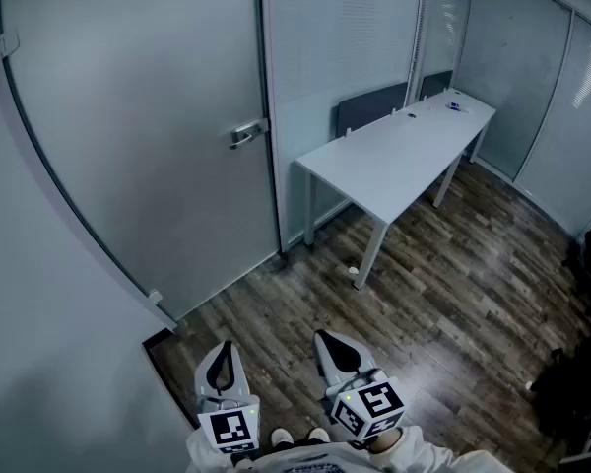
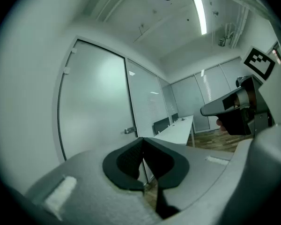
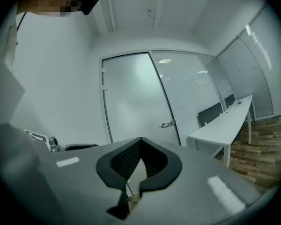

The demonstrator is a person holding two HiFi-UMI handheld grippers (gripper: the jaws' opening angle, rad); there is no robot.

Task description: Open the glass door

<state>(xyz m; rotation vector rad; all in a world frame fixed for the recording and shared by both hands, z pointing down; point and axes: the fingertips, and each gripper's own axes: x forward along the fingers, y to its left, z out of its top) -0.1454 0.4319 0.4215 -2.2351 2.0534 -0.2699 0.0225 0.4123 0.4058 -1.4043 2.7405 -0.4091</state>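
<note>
Left hand-held gripper (image 1: 220,368) & right hand-held gripper (image 1: 337,355) hang low over the wood floor (image 1: 453,264), side by side, both w/ jaws pressed together on nothing, well apart from the glass door (image 1: 138,146). Door's frosted & closed, ahead-left; lever handle (image 1: 246,133) at its right edge, white table (image 1: 394,156) near, further right.

Frosted glass door (image 1: 138,136), shut, upright, silver lever handle (image 1: 246,133) at right edge

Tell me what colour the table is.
The table is white; the head view shows it best.
</note>
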